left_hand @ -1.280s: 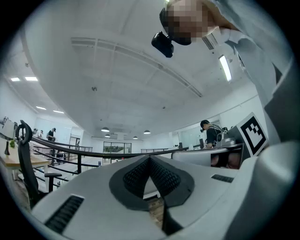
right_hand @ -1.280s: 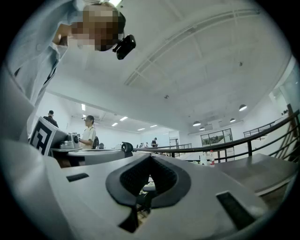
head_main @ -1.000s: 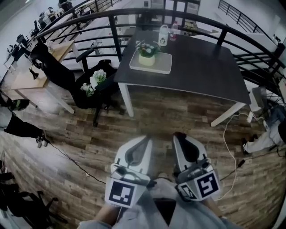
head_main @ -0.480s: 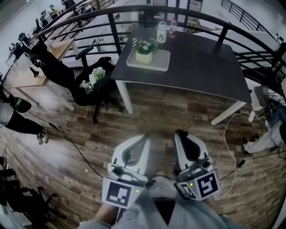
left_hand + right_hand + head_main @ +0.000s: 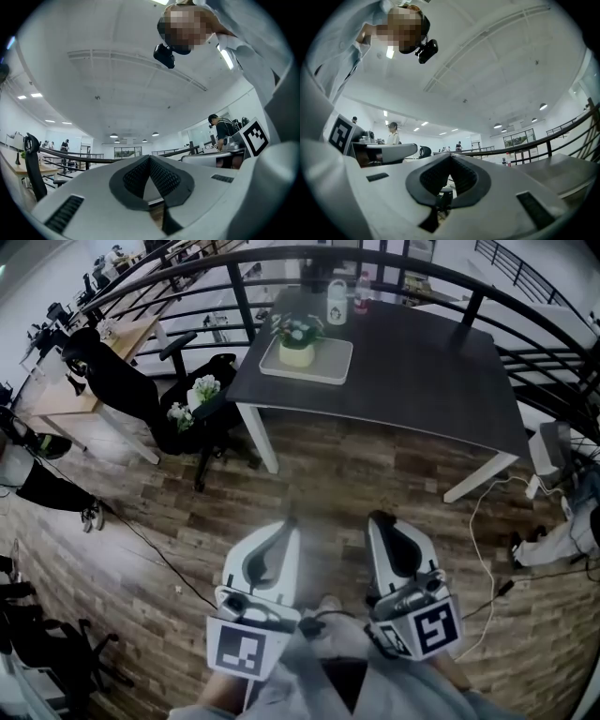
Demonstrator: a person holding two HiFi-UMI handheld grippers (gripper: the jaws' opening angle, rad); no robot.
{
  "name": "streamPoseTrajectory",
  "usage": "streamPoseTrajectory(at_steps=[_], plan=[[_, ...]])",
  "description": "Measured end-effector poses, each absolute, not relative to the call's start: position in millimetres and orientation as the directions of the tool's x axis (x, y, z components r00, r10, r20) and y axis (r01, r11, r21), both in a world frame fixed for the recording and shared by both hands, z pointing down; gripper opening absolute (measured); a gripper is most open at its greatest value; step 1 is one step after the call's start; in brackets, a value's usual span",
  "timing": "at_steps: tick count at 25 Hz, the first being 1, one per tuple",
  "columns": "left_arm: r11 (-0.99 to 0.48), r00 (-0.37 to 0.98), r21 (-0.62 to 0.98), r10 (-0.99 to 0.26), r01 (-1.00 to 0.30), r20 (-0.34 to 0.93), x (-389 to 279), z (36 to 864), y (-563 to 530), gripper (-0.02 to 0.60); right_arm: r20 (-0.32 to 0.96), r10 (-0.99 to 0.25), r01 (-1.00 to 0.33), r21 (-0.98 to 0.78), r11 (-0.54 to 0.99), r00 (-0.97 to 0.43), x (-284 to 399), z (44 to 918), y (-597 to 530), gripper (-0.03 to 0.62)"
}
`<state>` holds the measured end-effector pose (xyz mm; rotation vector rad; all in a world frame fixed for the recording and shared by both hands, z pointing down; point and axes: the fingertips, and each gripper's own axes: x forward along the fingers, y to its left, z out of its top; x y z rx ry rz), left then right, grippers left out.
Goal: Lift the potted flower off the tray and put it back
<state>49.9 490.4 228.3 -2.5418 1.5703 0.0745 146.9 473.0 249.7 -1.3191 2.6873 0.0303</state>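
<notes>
A plank floor (image 5: 309, 465) fills the foreground below a curved black railing (image 5: 281, 261). Low over the floor, the left gripper (image 5: 287, 531) and right gripper (image 5: 379, 521) sit side by side, each with its jaws together and empty. Well beyond them, the potted flower (image 5: 296, 341) stands on its white tray (image 5: 330, 367), near the far left corner of the dark table (image 5: 422, 371).

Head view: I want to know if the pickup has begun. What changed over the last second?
Only the view shifted: table, tray and pot sit slightly higher and leftward in frame. Nothing was gripped or let go. The left claw and right claw stay shut, empty, over the floor; the pot stays on the tray.
</notes>
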Motion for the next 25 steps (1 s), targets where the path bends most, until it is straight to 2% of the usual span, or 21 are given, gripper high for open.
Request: streamPoseTrajectory(at_steps=[14, 18, 25], plan=[[-0.437, 0.446, -0.095, -0.886, -0.895, -0.128, 65.4, 229.7, 479.8, 0.012, -0.139, -0.795, -0.799, -0.035, 0.600, -0.591, 168.9, 254.1, 459.5, 0.003], [-0.448, 0.456, -0.087, -0.879, -0.890, -0.140, 63.8, 229.5, 466.3, 0.012, -0.179, -0.802, -0.811, -0.033, 0.584, -0.570, 168.6, 247.1, 450.0, 0.003], [-0.481, 0.489, -0.091, -0.860, -0.872, -0.146, 53.7, 226.5, 432.7, 0.012, -0.141, -0.828, -0.829, -0.064, 0.555, -0.543, 158.8, 256.7, 418.1, 0.003]])
